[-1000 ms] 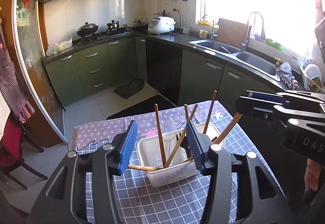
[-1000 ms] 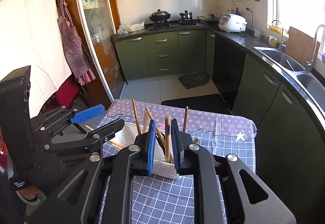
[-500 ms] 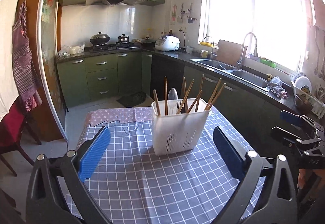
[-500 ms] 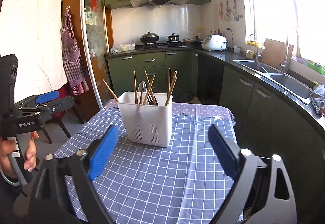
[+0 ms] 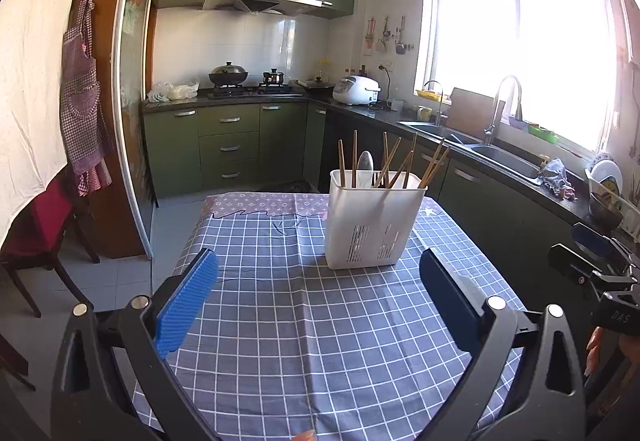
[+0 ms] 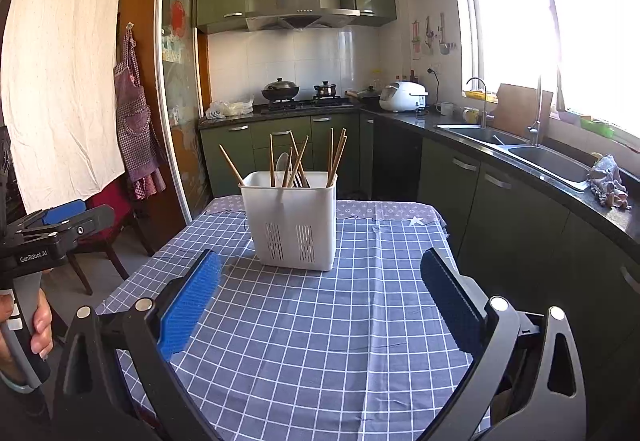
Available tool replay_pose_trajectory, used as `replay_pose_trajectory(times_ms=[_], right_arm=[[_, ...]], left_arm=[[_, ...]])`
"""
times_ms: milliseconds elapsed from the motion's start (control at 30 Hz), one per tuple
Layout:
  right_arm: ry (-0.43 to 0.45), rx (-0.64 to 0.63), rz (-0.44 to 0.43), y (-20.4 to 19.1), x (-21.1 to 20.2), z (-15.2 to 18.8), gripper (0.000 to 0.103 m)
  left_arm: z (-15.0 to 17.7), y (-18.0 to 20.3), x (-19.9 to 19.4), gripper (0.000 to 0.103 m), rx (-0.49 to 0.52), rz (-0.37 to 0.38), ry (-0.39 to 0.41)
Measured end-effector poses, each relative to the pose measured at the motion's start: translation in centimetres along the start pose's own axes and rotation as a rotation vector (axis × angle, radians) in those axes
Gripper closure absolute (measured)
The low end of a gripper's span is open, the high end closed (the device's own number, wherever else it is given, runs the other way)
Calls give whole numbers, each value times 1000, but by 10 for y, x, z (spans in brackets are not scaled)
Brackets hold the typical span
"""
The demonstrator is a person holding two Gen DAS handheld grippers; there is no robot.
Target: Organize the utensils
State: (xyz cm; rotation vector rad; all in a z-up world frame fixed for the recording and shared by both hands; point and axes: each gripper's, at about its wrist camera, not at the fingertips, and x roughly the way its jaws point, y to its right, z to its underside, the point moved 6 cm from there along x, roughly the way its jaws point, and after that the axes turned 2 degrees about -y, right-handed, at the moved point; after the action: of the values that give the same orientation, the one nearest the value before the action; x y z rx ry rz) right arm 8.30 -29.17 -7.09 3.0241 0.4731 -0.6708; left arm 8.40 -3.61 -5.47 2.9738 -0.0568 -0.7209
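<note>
One white utensil holder stands upright on the far half of the table, on the blue checked tablecloth. Inside it I count about nine wooden chopsticks, leaning in different directions, and one pale spoon; the dark utensil behind them is too hidden to name. The left gripper is wide apart with nothing between its jaws, and it stays near the holder without touching it. The right gripper is also fully released and empty; both have just been opening. One hand holds the left gripper's handle.
</note>
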Motion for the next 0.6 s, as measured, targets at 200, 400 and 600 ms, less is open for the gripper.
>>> replay_pose_trajectory(times_ms=[200, 400, 600], right_arm=[[-5, 2, 7, -1, -4, 5, 5], [-23, -1, 4, -2, 0, 7, 5], [-26, -4, 0, -3, 1, 8, 5]], left_arm=[[9, -7, -1, 7, -20, -2, -26], [11, -9, -2, 7, -34, 6, -31], [11, -8, -4, 7, -32, 8, -31]])
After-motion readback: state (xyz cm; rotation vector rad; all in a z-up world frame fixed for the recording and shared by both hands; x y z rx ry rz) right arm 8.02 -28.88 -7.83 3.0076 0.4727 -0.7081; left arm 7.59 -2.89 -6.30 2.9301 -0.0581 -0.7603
